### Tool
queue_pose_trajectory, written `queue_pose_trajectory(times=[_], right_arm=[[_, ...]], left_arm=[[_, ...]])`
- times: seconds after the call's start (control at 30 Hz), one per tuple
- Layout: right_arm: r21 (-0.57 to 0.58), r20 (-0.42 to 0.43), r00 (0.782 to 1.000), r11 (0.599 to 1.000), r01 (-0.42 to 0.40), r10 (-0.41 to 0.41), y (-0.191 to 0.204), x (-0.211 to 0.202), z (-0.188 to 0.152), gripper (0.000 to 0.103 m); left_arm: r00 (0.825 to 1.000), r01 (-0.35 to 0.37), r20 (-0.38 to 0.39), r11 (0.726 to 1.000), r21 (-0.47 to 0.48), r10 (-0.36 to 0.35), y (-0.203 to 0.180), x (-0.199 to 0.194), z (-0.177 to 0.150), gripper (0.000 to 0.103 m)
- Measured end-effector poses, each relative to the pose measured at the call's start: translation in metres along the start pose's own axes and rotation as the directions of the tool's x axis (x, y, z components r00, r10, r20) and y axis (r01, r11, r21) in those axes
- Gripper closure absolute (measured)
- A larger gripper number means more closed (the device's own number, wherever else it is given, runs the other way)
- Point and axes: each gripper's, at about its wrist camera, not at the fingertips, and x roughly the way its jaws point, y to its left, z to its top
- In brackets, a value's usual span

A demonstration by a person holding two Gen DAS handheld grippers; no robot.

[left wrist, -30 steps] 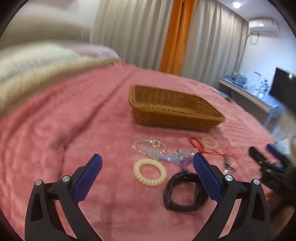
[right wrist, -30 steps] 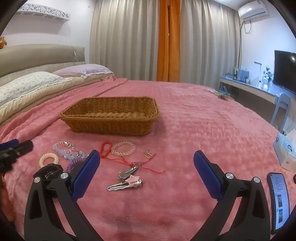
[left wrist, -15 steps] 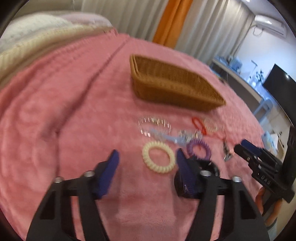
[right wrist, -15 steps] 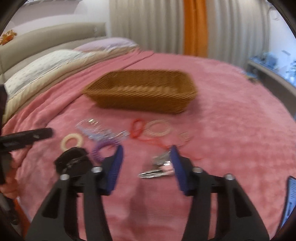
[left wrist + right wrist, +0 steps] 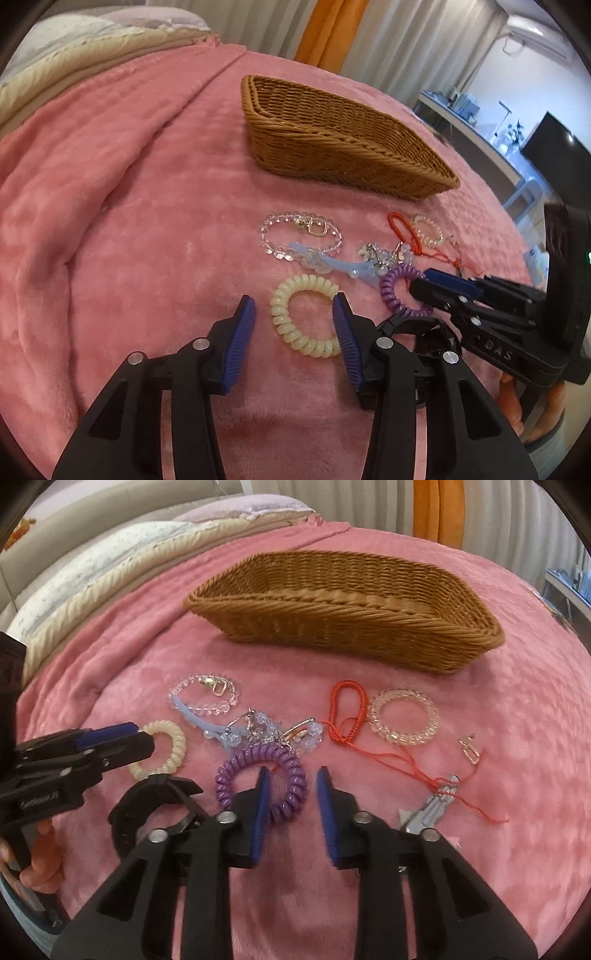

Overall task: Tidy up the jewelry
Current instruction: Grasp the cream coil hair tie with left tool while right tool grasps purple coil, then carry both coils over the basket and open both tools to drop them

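A cream spiral hair tie (image 5: 282,321) lies on the pink blanket. My left gripper (image 5: 294,314) is low over it, its jaws closing, with the tie's left arc between the blue pads, which do not press it. A purple spiral hair tie (image 5: 255,755) lies to its right. My right gripper (image 5: 293,775) straddles that tie's right edge, jaws closing and pads clear of the coil. In the left wrist view the right gripper (image 5: 424,286) reaches onto the purple tie (image 5: 389,291). The right wrist view has the left gripper (image 5: 146,738) at the cream tie (image 5: 173,747). A brown wicker basket (image 5: 351,162) (image 5: 332,627) sits behind.
A black watch band (image 5: 147,801), a clear bead bracelet (image 5: 203,701), a pale blue clip (image 5: 332,264), a red cord (image 5: 347,716), a clear spiral ring (image 5: 404,716), a small clasp (image 5: 471,751) and keys (image 5: 432,805) lie on the blanket. Pillows line the left side.
Both grippers have come down and forward onto the jewelry, and both pairs of jaws have narrowed from wide open. The left now frames the cream tie, the right the purple one.
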Motion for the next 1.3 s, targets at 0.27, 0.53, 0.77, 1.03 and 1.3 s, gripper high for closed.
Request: queue_pose_trajectory(times=[0.27,0.53,0.77,1.03,1.3], right_arm=[[-0.012,0.032,0.999,1.000,0.002,-0.002,-0.002,-0.008,-0.004,0.093],[0.037,0.127,0.992,0.999,0.003,-0.008,-0.019,-0.047,-0.006,0.093],[0.051,0.243,0.970,0.999,0.017,-0.029,-0.032,-0.090,0.025,0.093],[0.111,0.273,0.958,0.992,0.064,-0.092,-0.059,-0.068,0.105,0.093],[0.149,0.129,0.983,0.982,0.114,-0.133,-0.086,0.012,0.152,0.093]], left_arm=[[0.998,-0.064,-0.002,0.996,0.062,0.065,-0.009,0.004,-0.004,0.093],[0.994,-0.034,0.101,0.997,0.069,0.027,-0.013,-0.021,-0.005,0.094],[0.969,0.004,0.247,0.995,0.095,-0.027,-0.038,-0.066,0.025,0.095],[0.947,-0.009,0.321,0.995,0.099,-0.024,-0.056,-0.054,0.108,0.094],[0.978,-0.024,0.210,0.997,0.067,0.010,-0.043,0.031,0.157,0.094]])
